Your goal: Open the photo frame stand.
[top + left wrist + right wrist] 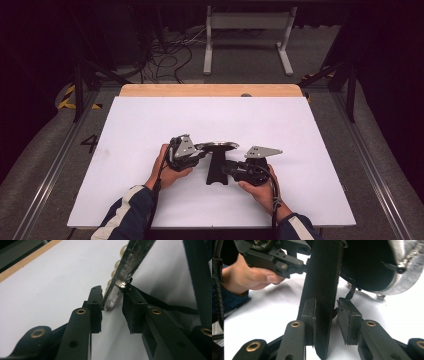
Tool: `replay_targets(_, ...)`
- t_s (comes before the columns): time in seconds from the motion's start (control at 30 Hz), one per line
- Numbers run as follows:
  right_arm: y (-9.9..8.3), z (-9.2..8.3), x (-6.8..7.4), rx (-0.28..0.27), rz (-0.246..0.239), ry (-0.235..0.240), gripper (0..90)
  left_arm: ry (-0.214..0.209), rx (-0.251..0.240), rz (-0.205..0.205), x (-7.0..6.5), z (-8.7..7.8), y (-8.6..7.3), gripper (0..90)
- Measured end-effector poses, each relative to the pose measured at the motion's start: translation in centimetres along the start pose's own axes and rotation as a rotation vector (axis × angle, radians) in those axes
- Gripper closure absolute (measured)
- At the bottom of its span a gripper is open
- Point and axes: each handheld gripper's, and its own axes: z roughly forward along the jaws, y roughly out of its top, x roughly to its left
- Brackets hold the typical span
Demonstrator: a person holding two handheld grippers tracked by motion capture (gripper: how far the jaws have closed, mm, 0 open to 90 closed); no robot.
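Sleeves in dark blue with white stripes come in at the near edge of the white table [150, 120], and each hand holds a gripper. At the left, the left gripper [200, 153] reaches toward a round silver plate [216, 146] that sits atop a black stand [216, 170] near the table's middle, toward the near side. In the left gripper view, the plate's glittery rim [130, 262] runs between the jaws – one pad touches it, the other stands just beside it, so whether they clamp it cannot be told. Cream beads [117, 263] line the rim's far side.

Further right, the right gripper [225, 169] meets the stand's upright from the side. In the right gripper view, the black upright [322, 290] lies against one pad while the other pad stands apart – jaws parted, nothing clamped. The left hand [249, 277] shows beyond it.
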Motion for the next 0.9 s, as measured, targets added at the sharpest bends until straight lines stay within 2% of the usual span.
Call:
replay_targets(0.4, 0.1, -0.9, 0.8, -0.003, -0.073, -0.058, 67.5, -0.017, -0.014, 0.01, -0.1, -1.4, 0.3, 65.6)
replay_targets(0.57, 0.2, -1.4, 1.1, -0.015, -0.096, -0.076, 68.1, -0.018, -0.017, 0.027, 0.0, -1.9, 0.3, 67.4)
replay_targets(0.67, 0.4, -1.9, 1.5, -0.025, -0.124, -0.09, 69.9, -0.026, -0.029, 0.019, 0.2, -2.3, 0.3, 68.2)
replay_targets(0.9, 0.5, -2.5, 2.1, -0.071, -0.159, -0.104, 82.0, -0.033, -0.033, 0.018, 0.3, -2.2, 0.2, 68.2)
